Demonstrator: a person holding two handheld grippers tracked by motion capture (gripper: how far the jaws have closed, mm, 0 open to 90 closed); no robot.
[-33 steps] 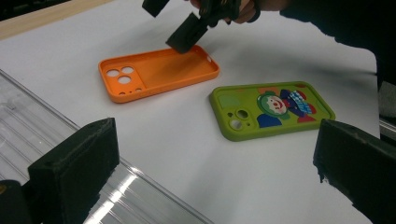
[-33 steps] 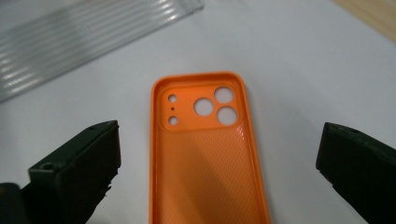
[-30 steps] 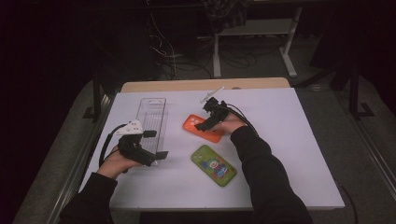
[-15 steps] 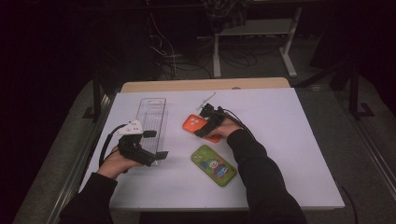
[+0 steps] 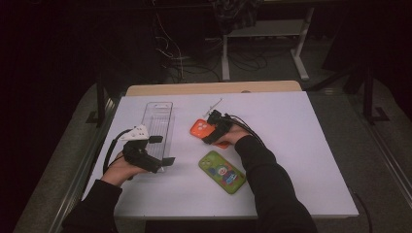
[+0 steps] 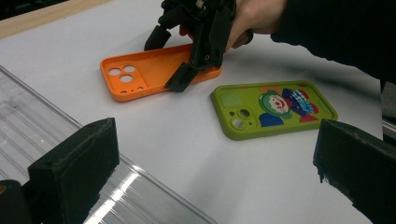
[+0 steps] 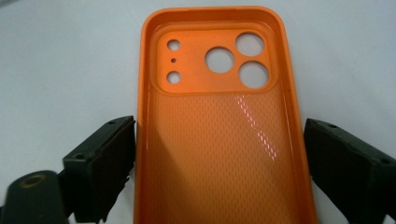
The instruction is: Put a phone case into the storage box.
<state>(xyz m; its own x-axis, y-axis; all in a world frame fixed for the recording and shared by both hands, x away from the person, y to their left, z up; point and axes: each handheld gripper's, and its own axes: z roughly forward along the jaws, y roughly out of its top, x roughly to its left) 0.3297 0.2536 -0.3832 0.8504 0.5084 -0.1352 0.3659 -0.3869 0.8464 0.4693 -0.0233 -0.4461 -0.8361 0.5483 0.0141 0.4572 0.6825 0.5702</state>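
Right hand-held gripper (image 5: pixel 210 137), centre of the high view, sits over the orange case (image 7: pixel 217 116), which lies hollow side up on the desk (image 5: pixel 301 145), camera holes at the far end. The jaws straddle its long sides and have just been closing. In the right gripper view the left pad looks at or just off the rim, the right pad a sliver away; no firm pinch yet.

Left hand-held gripper (image 5: pixel 145 158), lower left, has its jaws wide with nothing between them, resting over the clear tray (image 5: pixel 158 119).

Green case (image 5: pixel 222 171) lies just below the orange one, apart from it.

Judgement for the grasp:
- keep the jaws square to the side walls
- close evenly, since soft walls may bow or slip
- grip mid-length, then lift level
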